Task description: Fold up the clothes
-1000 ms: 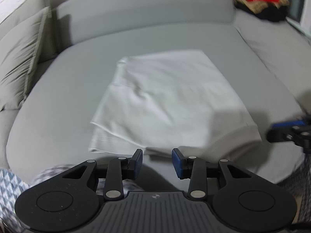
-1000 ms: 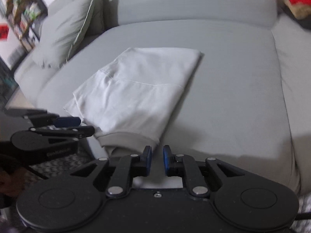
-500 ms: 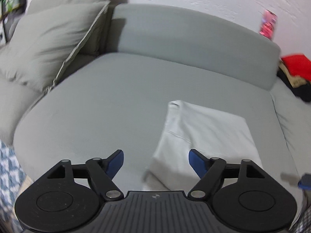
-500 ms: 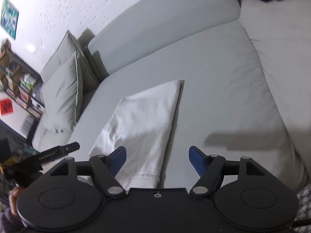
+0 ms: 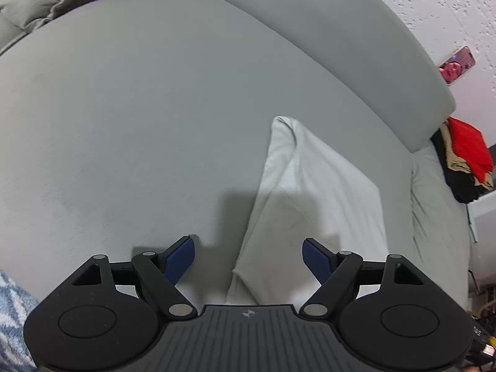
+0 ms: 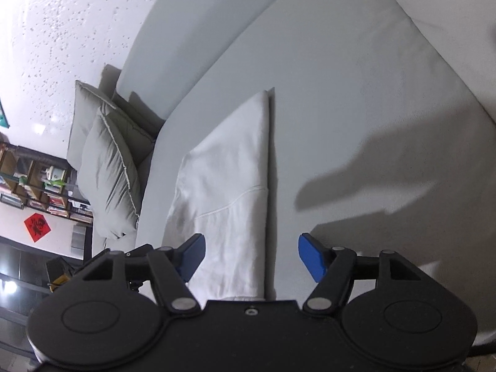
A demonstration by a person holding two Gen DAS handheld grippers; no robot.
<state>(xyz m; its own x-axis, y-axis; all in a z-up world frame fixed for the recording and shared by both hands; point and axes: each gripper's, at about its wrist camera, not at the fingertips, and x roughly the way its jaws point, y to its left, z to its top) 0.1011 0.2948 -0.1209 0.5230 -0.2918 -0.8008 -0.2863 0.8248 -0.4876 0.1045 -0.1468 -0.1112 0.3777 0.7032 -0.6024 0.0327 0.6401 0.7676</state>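
Both hand-held grippers, left (image 5: 248, 259) & right (image 6: 251, 255), have just been opening, nothing clamped. Folded white cotton garment (image 6: 231, 192) looks soft, floppy: pinch its side edges.

A wide grey sofa seat (image 5: 130, 117) carries a folded white garment (image 5: 313, 198) lying flat, grey cushions (image 6: 108, 167) propped at one end, and a red-and-black clothes pile (image 5: 465, 158) at the other.

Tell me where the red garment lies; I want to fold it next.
In the left wrist view, the red garment sits far right atop a dark clothes pile, just past the grey sofa backrest's end.
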